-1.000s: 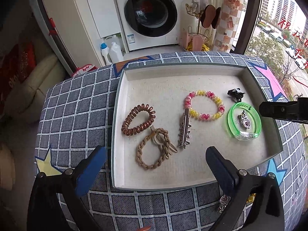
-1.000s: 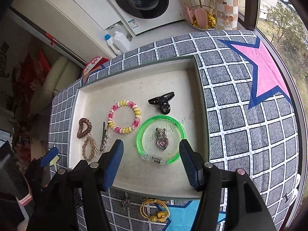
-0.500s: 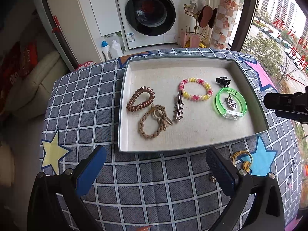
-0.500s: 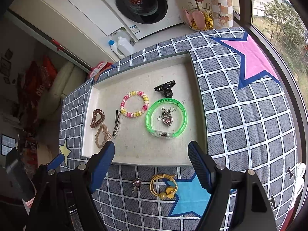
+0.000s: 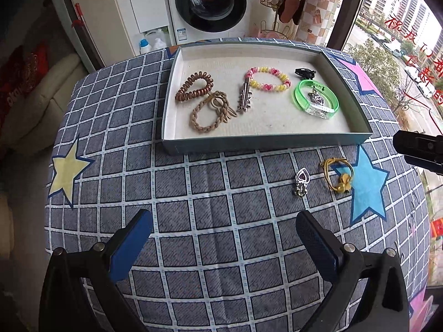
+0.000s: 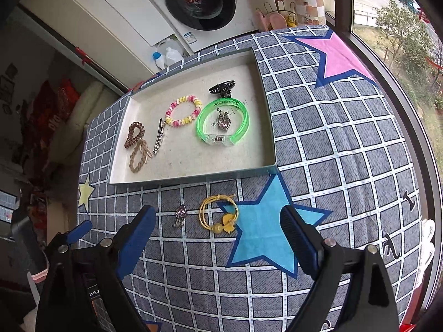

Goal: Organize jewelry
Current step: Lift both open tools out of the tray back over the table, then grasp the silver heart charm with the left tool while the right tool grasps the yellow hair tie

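Hovering over the checked bench cloth [image 5: 193,193], left gripper [image 5: 224,243] and right gripper [image 6: 218,238] both show fingers spread wide, nothing held. Tray [image 5: 249,145] holds coil tie [image 5: 193,87], braided tie [image 5: 207,116], metal clip [image 5: 244,96], bead bracelet [image 5: 268,78], black claw clip [image 5: 304,73], and green bangle [image 5: 315,96] ringing a heart pendant [image 6: 223,123]. Outside, just beside the tray's near wall: second heart pendant [image 6: 180,215], yellow hair tie [image 6: 218,214].

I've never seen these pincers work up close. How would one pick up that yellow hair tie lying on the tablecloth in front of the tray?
Probably by the bead-and-flower charm of the yellow hair tie, from straight above. The cord loops lie flat and thin on the tablecloth, while the charm stands proud. The right claw hangs open nearest it.
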Demonstrator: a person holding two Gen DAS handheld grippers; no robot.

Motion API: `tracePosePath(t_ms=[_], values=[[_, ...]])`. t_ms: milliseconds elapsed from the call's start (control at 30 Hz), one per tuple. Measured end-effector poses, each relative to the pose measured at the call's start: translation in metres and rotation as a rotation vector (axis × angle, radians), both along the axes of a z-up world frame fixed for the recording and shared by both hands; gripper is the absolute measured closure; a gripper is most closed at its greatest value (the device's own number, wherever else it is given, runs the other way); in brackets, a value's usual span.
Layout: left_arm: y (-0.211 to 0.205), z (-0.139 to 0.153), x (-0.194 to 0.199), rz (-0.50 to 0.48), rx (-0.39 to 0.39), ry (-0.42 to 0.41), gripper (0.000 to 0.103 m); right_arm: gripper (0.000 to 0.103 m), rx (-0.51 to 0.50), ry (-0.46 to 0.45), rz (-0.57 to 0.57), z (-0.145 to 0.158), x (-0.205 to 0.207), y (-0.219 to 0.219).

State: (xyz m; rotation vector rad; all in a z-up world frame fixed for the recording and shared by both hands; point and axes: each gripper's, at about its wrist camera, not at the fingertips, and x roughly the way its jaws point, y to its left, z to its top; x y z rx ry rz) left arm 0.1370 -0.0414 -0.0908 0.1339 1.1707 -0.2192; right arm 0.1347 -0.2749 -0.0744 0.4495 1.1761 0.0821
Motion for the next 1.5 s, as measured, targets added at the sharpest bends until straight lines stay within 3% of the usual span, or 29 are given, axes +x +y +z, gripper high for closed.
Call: tracePosePath(t_ms=[100, 300, 467, 900, 1500], values=[[-0.002, -0.007, -0.007, -0.005, -0.002, 0.027, 0.0, 0.01, 0.002, 0.007, -0.011, -0.004, -0.012, -0.002], [-0.007, -0.023, -0.014, -0.002, -0.005, 0.067, 0.0, 0.01, -0.04, 0.131, 0.033, -0.025, -0.029, 0.0], [-0.013, -0.031, -0.016, -0.011, -0.002, 0.086, 0.0, 0.01, -0.022, 0.187, 0.004, -0.039, -0.041, -0.013], [-0.039, -0.045, 0.013, -0.014, 0.001, 0.096, 0.0, 0.01, -0.079, 0.188, 0.011, -0.046, -0.021, -0.018], [-0.076, -0.059, 0.045, -0.047, 0.021, 0.071, 0.0, 0.01, -0.077, 0.19, 0.016, -0.054, 0.006, -0.028]])
